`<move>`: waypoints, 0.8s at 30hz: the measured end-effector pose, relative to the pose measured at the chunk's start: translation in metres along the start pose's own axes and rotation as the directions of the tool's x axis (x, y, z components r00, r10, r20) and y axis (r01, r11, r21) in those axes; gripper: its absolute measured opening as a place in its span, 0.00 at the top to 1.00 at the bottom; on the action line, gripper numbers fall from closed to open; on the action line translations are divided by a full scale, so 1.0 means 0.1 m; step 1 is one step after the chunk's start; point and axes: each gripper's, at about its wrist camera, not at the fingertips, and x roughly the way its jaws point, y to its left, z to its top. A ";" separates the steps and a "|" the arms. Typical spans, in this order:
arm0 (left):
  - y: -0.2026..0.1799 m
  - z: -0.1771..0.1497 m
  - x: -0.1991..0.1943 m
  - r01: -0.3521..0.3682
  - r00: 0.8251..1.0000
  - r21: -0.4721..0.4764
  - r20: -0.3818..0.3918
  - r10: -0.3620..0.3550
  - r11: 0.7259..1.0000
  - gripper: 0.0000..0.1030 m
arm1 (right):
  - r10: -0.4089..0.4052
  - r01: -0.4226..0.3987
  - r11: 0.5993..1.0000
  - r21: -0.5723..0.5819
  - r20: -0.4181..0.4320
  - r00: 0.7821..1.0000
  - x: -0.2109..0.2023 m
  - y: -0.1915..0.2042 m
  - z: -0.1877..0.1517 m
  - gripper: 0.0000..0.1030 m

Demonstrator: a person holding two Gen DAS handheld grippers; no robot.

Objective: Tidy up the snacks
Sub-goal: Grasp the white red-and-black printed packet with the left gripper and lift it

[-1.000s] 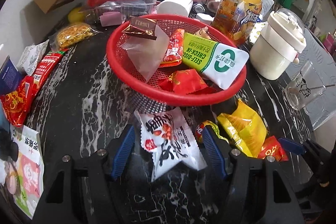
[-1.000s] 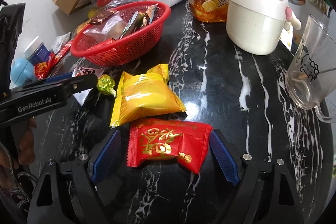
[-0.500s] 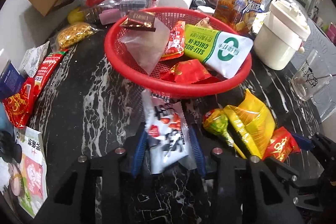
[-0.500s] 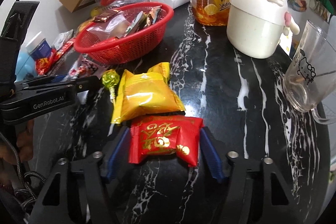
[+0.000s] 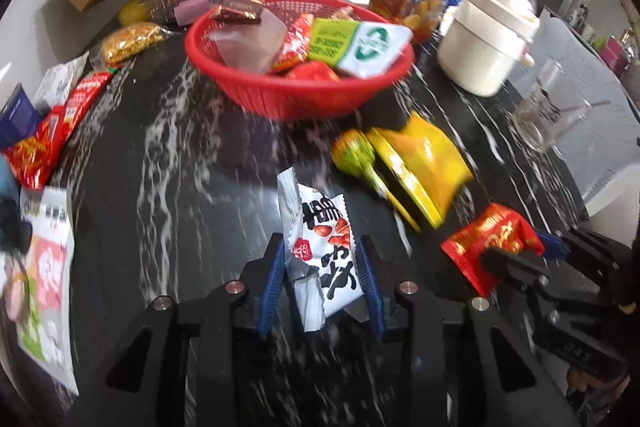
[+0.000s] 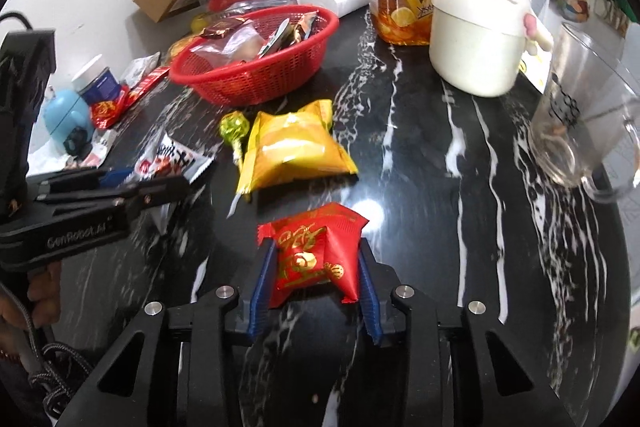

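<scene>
Left claw [image 5: 320,267] clamped on white snack packet [image 5: 322,251], pads pressing both long edges, packet sticking forward over the black marble counter [image 5: 180,179]. Right claw [image 6: 314,275] clamped on red candy packet [image 6: 314,255], same grip. Red basket [image 5: 280,99] sits ahead, well apart from both, already holding several packets. Yellow packet [image 6: 294,147] and green lollipop [image 6: 234,129] lie on the counter between basket and claws, touching each other.

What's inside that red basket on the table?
The red basket holds snack packets: a green-and-white packet, red packets, a brown one atop a clear bag. Anything beneath them is covered.
</scene>
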 end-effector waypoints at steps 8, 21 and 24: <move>-0.16 -0.35 -0.18 0.041 0.999 0.001 -0.012 -0.041 0.999 0.66 | 0.019 -0.019 1.000 0.022 0.009 1.000 -0.21 -0.01 -0.25 0.67; -0.30 -0.61 -0.32 0.061 0.998 0.019 -0.029 -0.061 0.998 0.66 | 0.067 -0.067 0.997 0.048 -0.002 0.998 -0.29 -0.01 -0.48 0.43; -0.30 -0.61 -0.33 0.061 0.998 0.022 -0.030 -0.060 0.998 0.65 | 0.057 -0.057 0.998 0.021 -0.006 0.998 -0.26 0.06 -0.48 0.29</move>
